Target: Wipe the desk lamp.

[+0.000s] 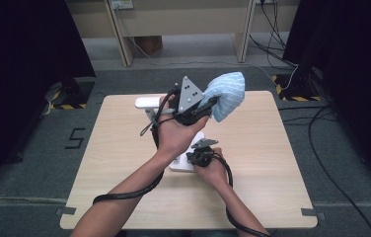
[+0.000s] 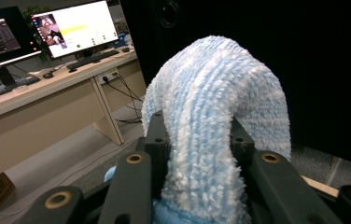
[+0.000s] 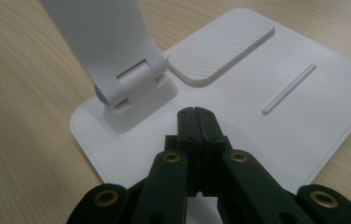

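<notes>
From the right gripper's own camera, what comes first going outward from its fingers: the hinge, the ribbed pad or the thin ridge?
Right gripper, fingers shut over the white base:
1. Hinge, up-left.
2. Ribbed pad, ahead, and thin ridge, right: too close to call.

- Left forearm reaching in from the bottom edge, angled up and forward, wrist bent back.
- Left hand (image 1: pixel 173 129) raised above the table, palm toward the camera, wrapped around the left gripper (image 1: pixel 212 102).
- Left gripper tilted up and rightward, jaws clamped on something soft.
- Right hand (image 1: pixel 212 168) low, just above the table, holding the right gripper (image 3: pixel 195 114).
- Right gripper pointing down and forward, jaws pressed fully together, nothing between.
</notes>
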A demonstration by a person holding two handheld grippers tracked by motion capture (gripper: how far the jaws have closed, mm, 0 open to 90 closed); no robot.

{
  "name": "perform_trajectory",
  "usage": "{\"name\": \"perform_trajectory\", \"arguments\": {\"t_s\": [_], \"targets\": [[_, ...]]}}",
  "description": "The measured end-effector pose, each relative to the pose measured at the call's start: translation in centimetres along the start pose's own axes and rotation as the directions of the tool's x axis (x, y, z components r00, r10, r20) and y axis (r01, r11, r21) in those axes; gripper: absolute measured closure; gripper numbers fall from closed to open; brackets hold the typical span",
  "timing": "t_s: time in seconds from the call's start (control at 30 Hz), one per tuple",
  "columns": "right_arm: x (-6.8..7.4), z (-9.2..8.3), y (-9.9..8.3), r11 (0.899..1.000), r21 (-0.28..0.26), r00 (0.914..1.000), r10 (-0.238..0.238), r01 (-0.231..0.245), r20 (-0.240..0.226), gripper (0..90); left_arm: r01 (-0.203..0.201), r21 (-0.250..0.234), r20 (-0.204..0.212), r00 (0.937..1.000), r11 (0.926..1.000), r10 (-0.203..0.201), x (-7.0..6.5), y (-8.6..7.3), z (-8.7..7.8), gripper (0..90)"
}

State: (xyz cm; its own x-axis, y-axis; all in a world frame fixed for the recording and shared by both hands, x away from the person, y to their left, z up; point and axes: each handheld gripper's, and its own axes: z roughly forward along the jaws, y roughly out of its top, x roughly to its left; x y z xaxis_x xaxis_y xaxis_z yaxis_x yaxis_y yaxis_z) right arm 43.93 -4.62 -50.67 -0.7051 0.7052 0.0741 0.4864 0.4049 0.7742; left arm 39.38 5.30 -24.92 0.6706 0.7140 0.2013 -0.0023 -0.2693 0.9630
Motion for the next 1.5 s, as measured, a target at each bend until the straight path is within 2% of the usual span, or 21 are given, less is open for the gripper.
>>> {"name": "perform_trajectory", "arguments": {"t_s": [0.53, 0.8, 0.9, 0.97, 1.03, 1.17, 1.4, 1.47, 1.5], "targets": [[0.0, 0.0, 0.0, 1.0, -0.002, 1.0, 0.001, -0.001, 0.0, 90.0, -0.009, -0.025, 0.054, 0.9985, 0.9997, 0.01, -1.7, 0.6, 0.4, 69.2], [0.0, 0.0, 0.0, 1.0, -0.002, 1.0, 0.002, -0.002, 0.001, 90.0, -0.029, -0.025, 0.098, 0.9947, 0.9993, 0.031, -3.1, 0.7, 0.3, 69.2], [0.0, 0.0, 0.0, 1.0, -0.002, 1.0, -0.002, 0.002, 0.001, 90.0, -0.039, -0.011, 0.121, 0.9919, 0.9992, 0.04, -4.0, 0.2, 0.3, 69.2], [0.0, 0.0, 0.0, 1.0, -0.001, 1.0, -0.002, 0.002, 0.002, 90.0, -0.049, 0.015, 0.139, 0.9892, 0.9987, 0.046, -4.8, -0.7, 0.6, 69.2], [0.0, 0.0, 0.0, 1.0, -0.002, 1.0, 0.0, 0.0, 0.002, 90.0, -0.044, 0.029, 0.143, 0.9889, 0.9986, 0.04, -4.9, -1.1, 0.8, 69.2], [0.0, -0.1, -0.1, 1.0, -0.001, 1.0, 0.004, -0.004, 0.002, 90.0, -0.026, 0.046, 0.138, 0.9902, 0.9986, 0.019, -4.9, -2.2, 1.2, 69.3], [0.0, -0.1, -0.1, 1.0, -0.001, 1.0, 0.003, -0.003, 0.002, 90.0, -0.027, 0.075, 0.132, 0.9911, 0.9968, 0.016, -5.0, -3.3, 1.5, 69.3], [0.0, 0.0, -0.1, 1.0, -0.002, 1.0, 0.003, -0.003, 0.002, 90.0, -0.021, 0.078, 0.124, 0.9922, 0.9967, 0.011, -4.9, -3.6, 1.6, 69.4], [0.0, -0.1, -0.1, 1.0, -0.001, 1.0, 0.002, -0.002, 0.003, 90.0, -0.016, 0.082, 0.108, 0.9941, 0.9965, 0.007, -4.7, -3.7, 1.8, 69.4]]}}
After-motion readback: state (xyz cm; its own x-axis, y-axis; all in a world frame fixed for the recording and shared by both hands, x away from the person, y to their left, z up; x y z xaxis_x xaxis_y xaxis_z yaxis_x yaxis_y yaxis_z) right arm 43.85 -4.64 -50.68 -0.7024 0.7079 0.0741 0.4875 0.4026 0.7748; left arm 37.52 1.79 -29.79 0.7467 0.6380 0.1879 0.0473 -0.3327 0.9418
